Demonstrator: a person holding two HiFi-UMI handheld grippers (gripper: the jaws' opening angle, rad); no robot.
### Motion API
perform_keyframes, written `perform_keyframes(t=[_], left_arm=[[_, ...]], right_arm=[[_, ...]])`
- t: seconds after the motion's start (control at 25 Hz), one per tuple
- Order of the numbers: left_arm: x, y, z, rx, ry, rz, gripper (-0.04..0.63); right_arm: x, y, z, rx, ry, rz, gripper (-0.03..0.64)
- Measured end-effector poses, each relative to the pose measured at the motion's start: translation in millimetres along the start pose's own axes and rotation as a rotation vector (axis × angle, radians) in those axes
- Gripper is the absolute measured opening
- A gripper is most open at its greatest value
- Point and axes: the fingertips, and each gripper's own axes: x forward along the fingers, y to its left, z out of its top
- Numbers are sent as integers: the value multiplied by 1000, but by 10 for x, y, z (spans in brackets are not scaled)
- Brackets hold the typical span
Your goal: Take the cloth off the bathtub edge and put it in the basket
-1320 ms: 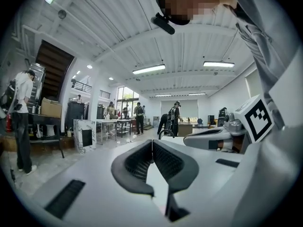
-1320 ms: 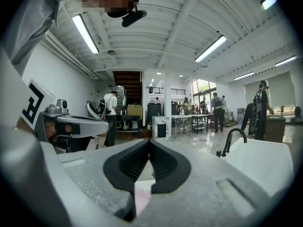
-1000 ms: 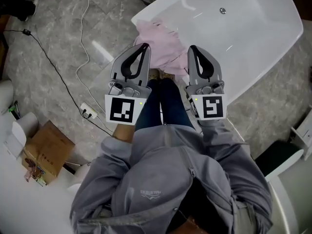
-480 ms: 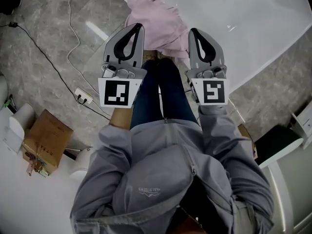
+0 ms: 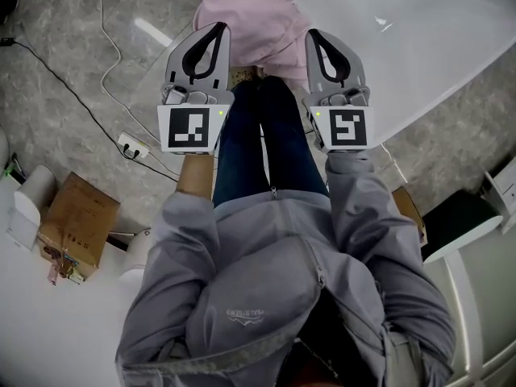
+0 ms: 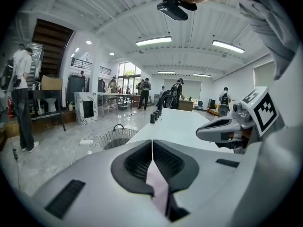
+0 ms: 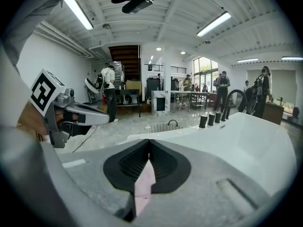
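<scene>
Cloth (image 5: 256, 13), pink, soft and crumpled, heaped on rim of glossy white bathtub (image 5: 403, 39), partly under tips of left gripper (image 5: 218, 27) and right gripper (image 5: 311, 35), both grey with ribbed black pads, jaws pressed together on nothing; round wire basket (image 6: 113, 138) standing well apart on marbled floor (image 5: 72, 63).
</scene>
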Motion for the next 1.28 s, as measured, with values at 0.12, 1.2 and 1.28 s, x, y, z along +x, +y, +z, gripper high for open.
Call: perform_keyframes(t=[0.12,1.2,1.28], left_arm=[[74,32,-158,-7,14,12,8],[420,-20,-1118,-140,334,-172,371],[441,7,-1202,-161,357,-183,384]], right_arm=[[58,-15,-179,9,30,-5,5],[227,87,-1521,257,455,207,486],[236,78,-1707,282,513,223,492]])
